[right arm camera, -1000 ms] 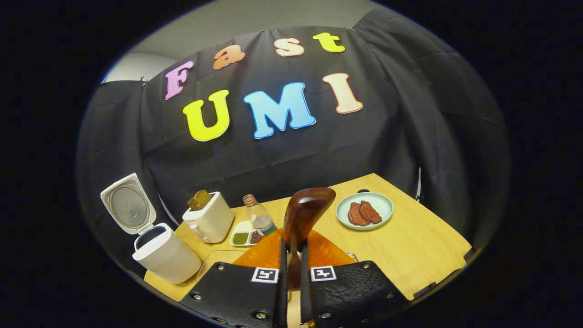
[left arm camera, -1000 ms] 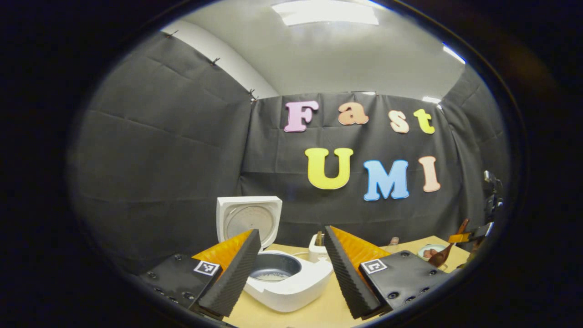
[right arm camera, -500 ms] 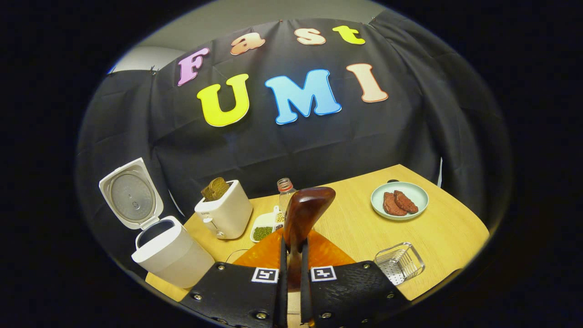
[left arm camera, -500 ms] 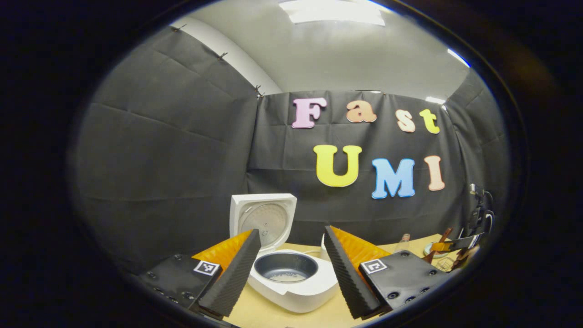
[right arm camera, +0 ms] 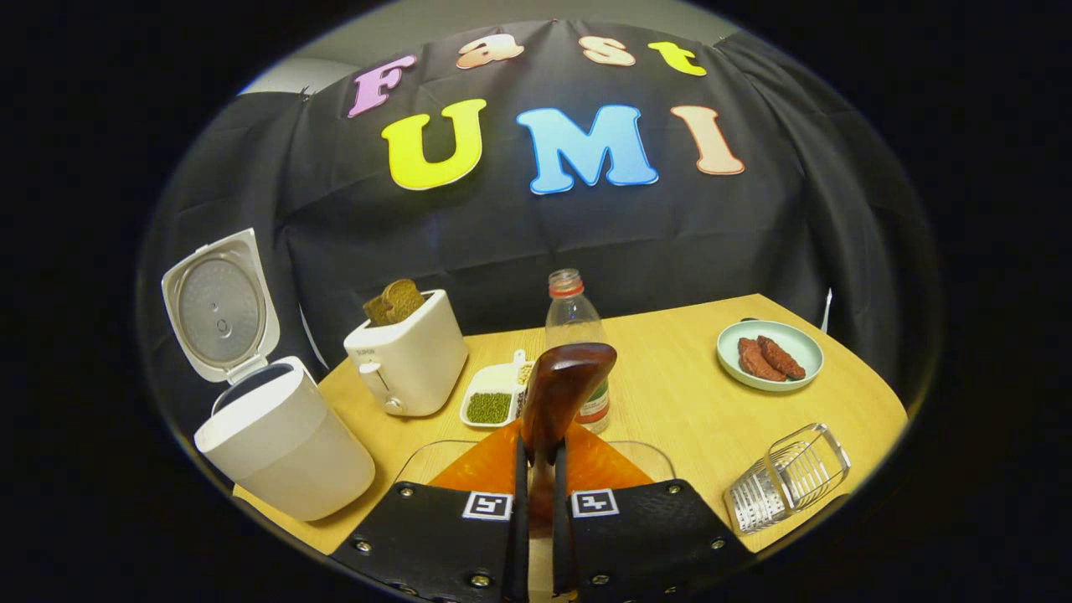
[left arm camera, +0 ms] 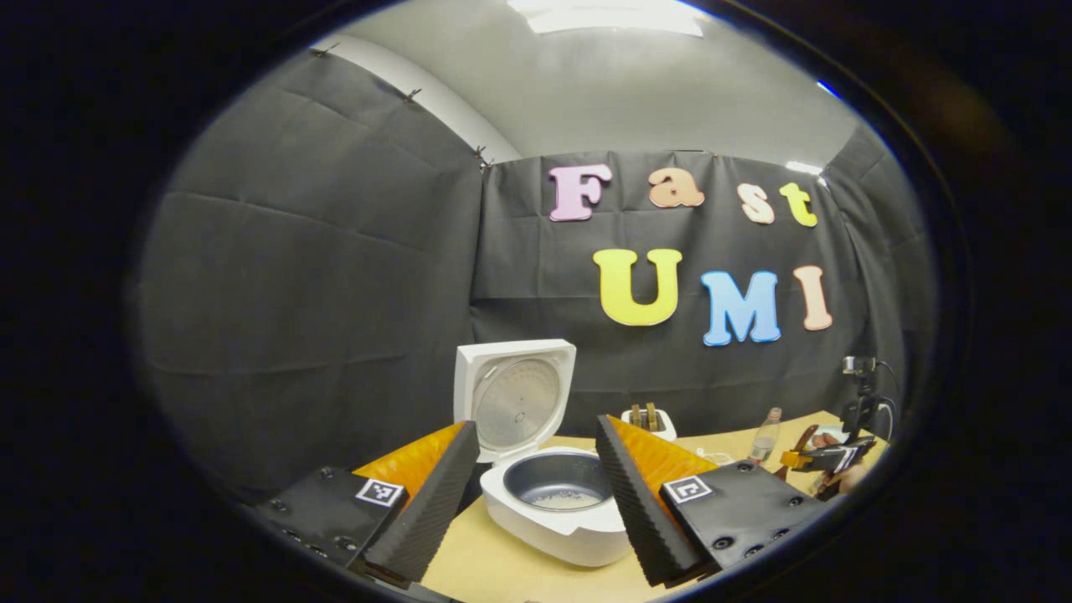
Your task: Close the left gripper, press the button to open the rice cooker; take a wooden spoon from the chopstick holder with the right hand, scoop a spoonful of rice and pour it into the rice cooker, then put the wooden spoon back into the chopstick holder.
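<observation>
The right gripper (right arm camera: 536,502) had its fingers pinched tight on the handle of the wooden spoon (right arm camera: 559,394), whose long axis ran straight away from the camera along the fingers, bowl end up and far, back of the bowl toward the lens. Whether any rice sat in it, the right gripper view could not tell. On the left of the wooden table (right arm camera: 670,410) stood the rice cooker (right arm camera: 280,444) with its lid (right arm camera: 219,306) swung upright; in the left gripper view the same cooker (left arm camera: 557,519) showed a dark inner pot (left arm camera: 559,484) with a thin patch of rice on the bottom. The left gripper (left arm camera: 536,486) had its fingers spread wide apart, holding nothing, the cooker framed between them. Beside the cooker a white toaster (right arm camera: 409,360) held brown bread slices, then a small white dish (right arm camera: 494,400) with green beans in one compartment, and a clear bottle (right arm camera: 574,335) just behind the spoon. Far right, a pale green plate (right arm camera: 770,356) carried two reddish pieces of meat. Near right, the wire chopstick holder (right arm camera: 787,477) lay tilted.
</observation>
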`<state>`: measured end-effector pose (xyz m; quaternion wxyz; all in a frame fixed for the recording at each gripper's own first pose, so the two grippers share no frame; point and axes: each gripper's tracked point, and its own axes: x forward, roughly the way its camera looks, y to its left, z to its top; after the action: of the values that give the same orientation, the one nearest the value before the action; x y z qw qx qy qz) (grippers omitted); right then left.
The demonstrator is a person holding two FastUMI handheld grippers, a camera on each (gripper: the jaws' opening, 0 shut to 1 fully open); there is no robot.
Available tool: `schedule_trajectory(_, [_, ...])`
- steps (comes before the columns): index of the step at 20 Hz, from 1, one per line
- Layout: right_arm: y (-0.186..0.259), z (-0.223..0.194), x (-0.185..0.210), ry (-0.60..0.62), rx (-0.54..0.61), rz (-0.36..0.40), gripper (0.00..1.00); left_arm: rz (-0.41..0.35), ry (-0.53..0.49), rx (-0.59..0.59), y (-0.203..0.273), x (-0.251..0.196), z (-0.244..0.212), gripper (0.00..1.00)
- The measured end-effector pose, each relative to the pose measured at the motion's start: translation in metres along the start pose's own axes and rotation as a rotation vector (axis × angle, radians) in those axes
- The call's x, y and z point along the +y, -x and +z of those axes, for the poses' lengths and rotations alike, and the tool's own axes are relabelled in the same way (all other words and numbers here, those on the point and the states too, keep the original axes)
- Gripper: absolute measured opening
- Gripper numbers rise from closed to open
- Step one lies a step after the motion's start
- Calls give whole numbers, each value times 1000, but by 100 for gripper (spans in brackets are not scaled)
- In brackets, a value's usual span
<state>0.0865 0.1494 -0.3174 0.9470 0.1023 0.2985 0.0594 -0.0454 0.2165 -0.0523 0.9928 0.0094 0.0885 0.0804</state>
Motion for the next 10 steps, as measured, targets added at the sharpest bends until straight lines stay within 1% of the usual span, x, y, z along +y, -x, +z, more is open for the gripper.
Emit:
schedule_trajectory(1, [0, 0, 7, 2, -4, 10, 12, 2, -3, 1, 0, 1, -1, 99])
schedule_trajectory(2, [1, -2, 13, 4, -1, 21, 12, 3, -2, 2, 0, 2, -1, 97])
schedule_trajectory(5, [7, -13, 29, -27, 29, 69, 11, -2, 3, -1, 2, 2, 1, 97])
schedule_trajectory(6, [8, -13, 32, -49, 36, 78, 11, -3, 4, -5, 2, 1, 2, 99])
schedule_trajectory(7, [9, -15, 33, -79, 46, 87, 11, -5, 6, -6, 1, 0, 4, 96])
schedule_trajectory(10, [12, -22, 37, -234, 92, 122, 12, -8, 13, -2, 2, -3, 1, 96])
